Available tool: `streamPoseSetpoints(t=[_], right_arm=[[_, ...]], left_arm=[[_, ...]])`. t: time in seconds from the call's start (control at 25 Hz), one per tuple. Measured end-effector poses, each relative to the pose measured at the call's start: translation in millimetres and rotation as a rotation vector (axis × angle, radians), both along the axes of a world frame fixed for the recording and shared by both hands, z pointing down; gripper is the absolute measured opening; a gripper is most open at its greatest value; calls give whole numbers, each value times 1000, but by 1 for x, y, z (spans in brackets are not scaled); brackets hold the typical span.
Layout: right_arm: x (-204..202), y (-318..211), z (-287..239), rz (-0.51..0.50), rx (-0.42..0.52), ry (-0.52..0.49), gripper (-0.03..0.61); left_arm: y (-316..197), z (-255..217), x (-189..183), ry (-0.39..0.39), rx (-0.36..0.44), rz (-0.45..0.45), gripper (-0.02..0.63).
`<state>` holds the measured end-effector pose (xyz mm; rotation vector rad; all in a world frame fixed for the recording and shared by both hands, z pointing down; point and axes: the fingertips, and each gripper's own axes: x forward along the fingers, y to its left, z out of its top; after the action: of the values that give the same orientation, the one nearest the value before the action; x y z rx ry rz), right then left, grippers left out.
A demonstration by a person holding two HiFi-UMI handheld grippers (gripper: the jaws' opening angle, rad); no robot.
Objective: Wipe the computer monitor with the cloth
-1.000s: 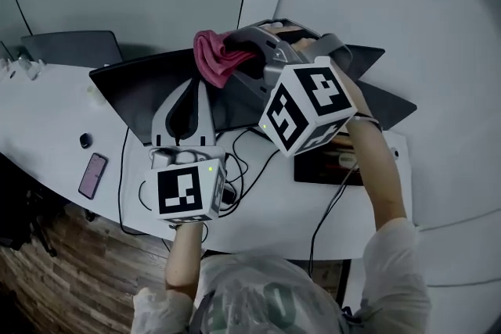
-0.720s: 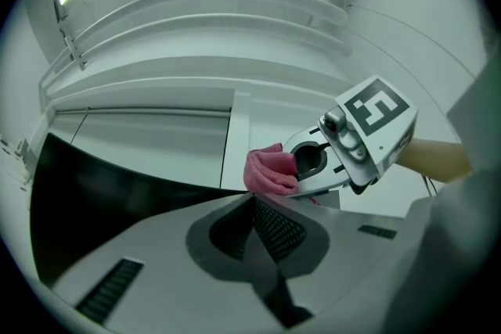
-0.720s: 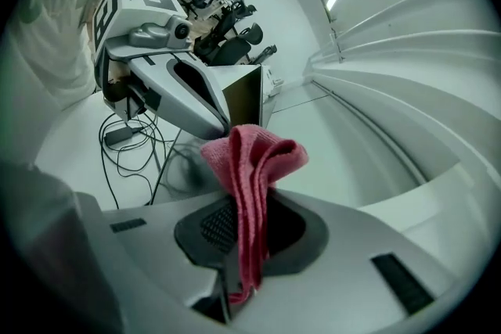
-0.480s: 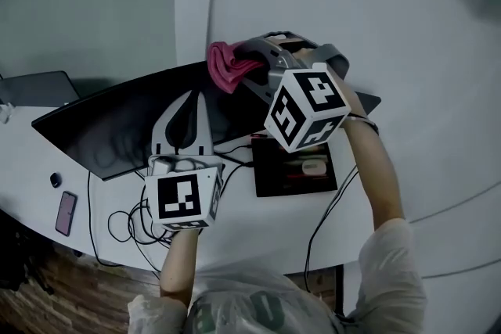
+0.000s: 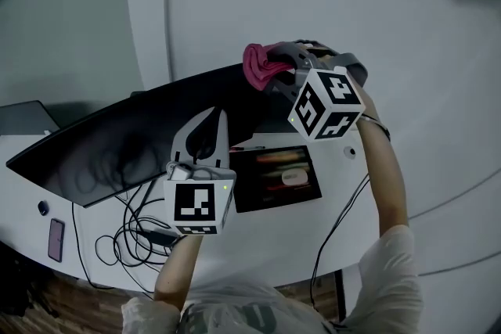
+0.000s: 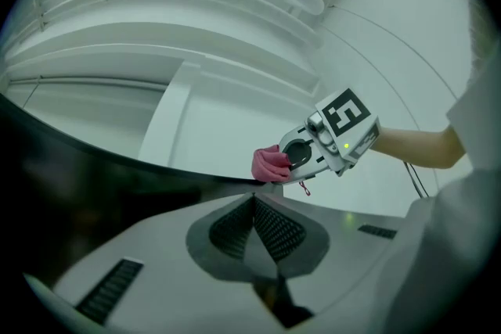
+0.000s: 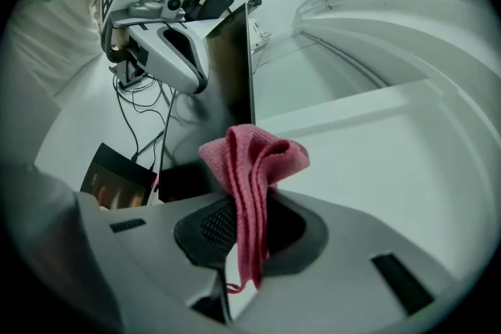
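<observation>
Desk, monitor; likely phone, head view only

Cloth at monitor top, cables before it, phone leftmost

The cloth is pink, soft woven fabric with a stitched hem. The monitor screen is dark and glossy. The left gripper and right gripper have smooth matt grey plastic shells and finely ribbed dark pads. The surface is smooth white.
</observation>
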<state>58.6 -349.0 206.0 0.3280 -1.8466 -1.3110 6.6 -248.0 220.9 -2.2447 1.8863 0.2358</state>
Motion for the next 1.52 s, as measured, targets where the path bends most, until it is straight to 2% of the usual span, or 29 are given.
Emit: streamPoseSetpoints(t=[0.24,0.56,0.68,0.76,0.92,1.0,1.08,1.2,1.28,1.4,1.52], right_arm=[[34,-27,-4,75,-27,-52,54],[41,-39,3,111,-35,-49,54],[41,-38,-2,108,-62,-90,54],[41,-37,-23,96,-96,-213,54],[50,-46,-72,103,-186,-615,54],[61,-55,-69,141,-273,-774,54],[67,-60,-53,150,-391,-892,54],[65,-56,-30,98,-588,-1029,54],[61,-52,-21,59,-683,-1097,54],[60,-48,-18,31,-727,-1165,54],[61,-45,-16,34,-712,-1175,54]], left_arm=[[-12,-1,20,-27,-5,35,15],[-17,12,14,-22,-27,38,15],[-18,12,16,-21,-27,40,15],[-18,11,18,-22,-27,43,15],[-19,15,19,-39,-32,39,15],[-20,17,20,-39,-33,45,15],[-24,22,22,-36,-42,56,15],[-29,35,23,-39,-73,55,15],[-32,44,23,-35,-93,57,15],[-35,54,24,-38,-112,62,15],[-37,61,26,-32,-123,68,15]])
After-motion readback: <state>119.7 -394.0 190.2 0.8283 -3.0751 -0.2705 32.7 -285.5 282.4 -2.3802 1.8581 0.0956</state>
